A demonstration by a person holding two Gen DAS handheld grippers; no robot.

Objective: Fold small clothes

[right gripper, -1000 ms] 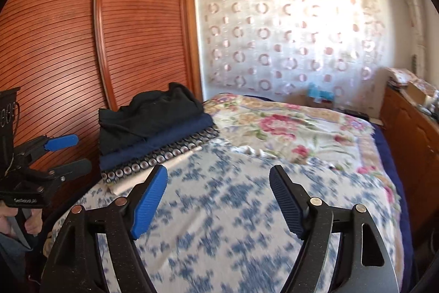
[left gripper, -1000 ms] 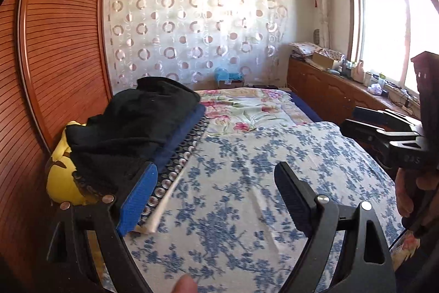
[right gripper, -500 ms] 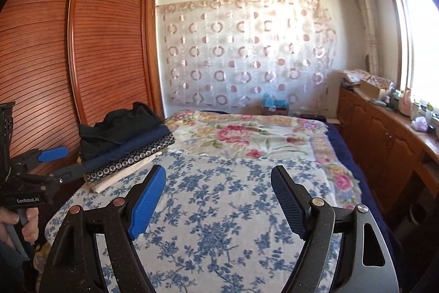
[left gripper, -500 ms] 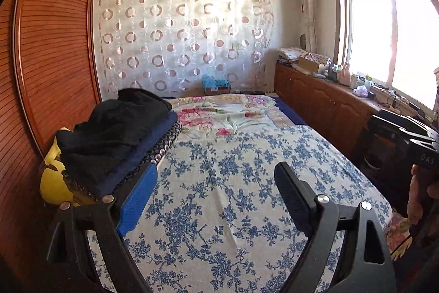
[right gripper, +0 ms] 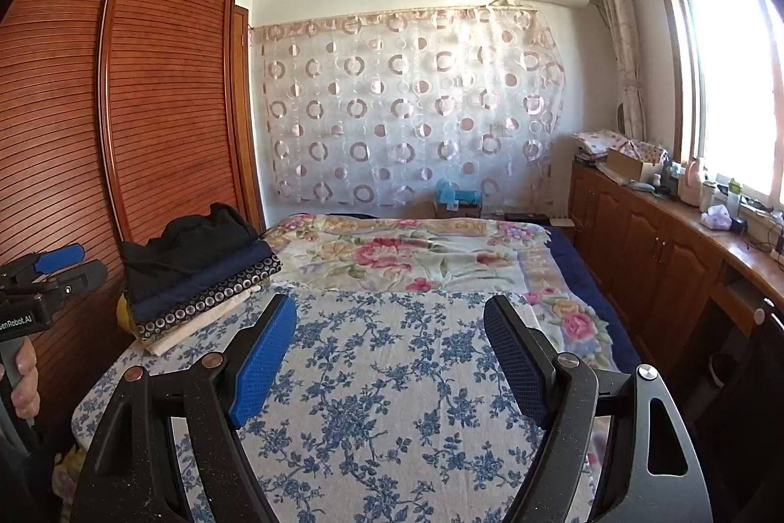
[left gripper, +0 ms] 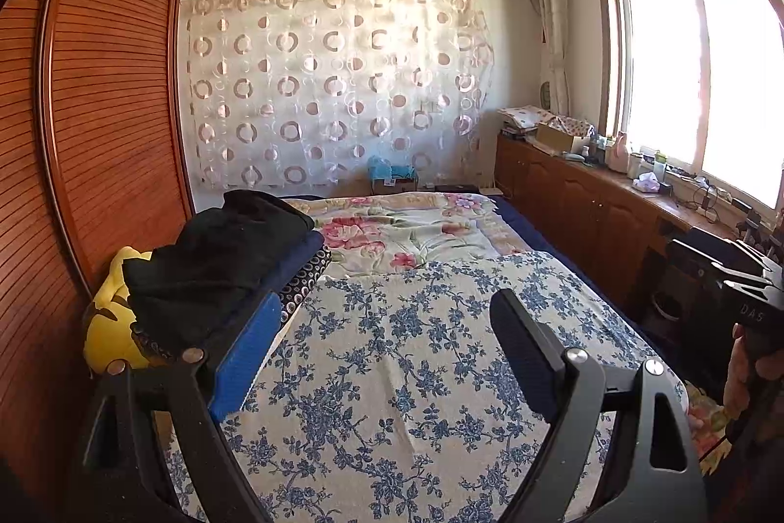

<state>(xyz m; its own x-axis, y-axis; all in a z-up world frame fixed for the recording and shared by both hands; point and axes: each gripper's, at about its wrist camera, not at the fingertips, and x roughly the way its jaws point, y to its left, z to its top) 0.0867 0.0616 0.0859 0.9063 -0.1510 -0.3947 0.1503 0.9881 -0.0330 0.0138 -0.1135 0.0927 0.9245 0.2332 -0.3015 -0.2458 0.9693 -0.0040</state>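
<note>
A stack of folded clothes [left gripper: 220,263], black on top, then navy, a dotted piece and a pale one, lies at the left edge of the bed; it also shows in the right wrist view [right gripper: 196,273]. My left gripper [left gripper: 387,341] is open and empty above the blue-flowered sheet [left gripper: 416,351]. My right gripper [right gripper: 392,351] is open and empty above the same sheet [right gripper: 392,400]. Each gripper shows at the edge of the other's view: the right one [left gripper: 745,292], the left one [right gripper: 49,273].
A yellow plush toy [left gripper: 110,327] sits under the stack beside the wooden wardrobe [left gripper: 98,131]. A pink-flowered blanket [left gripper: 406,229] covers the far half of the bed. A cluttered wooden cabinet [left gripper: 588,199] runs along the right under the window.
Both grippers have pulled back and tilted up from the bed, so the room and ceiling fill more of both views. Both stay open and empty.
</note>
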